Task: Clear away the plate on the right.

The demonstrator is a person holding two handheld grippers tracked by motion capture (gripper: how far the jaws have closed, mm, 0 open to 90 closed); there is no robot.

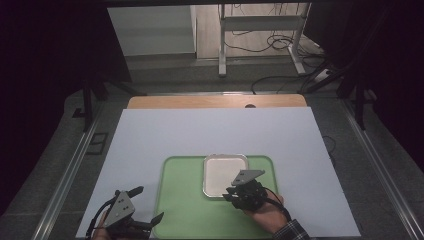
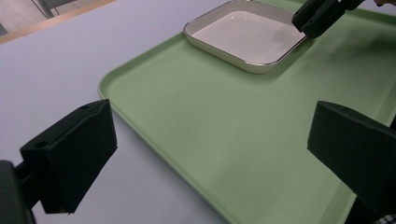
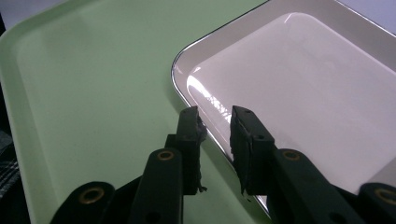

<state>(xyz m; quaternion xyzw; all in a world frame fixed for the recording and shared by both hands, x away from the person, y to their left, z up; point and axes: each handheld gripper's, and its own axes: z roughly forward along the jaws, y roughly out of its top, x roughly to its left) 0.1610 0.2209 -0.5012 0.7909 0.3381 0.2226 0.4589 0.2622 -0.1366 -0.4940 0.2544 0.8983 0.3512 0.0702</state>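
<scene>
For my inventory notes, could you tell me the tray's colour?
The tray is light green, clearest in the left gripper view.

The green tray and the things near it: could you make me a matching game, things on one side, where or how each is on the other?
1 green tray
2 white dish
3 left gripper
4 right gripper

a jaws wide apart, holding nothing
b lies on the pale sheet
c jaws astride the dish's rim
d sits on the tray

Pairs: 1-b, 2-d, 3-a, 4-c
</scene>
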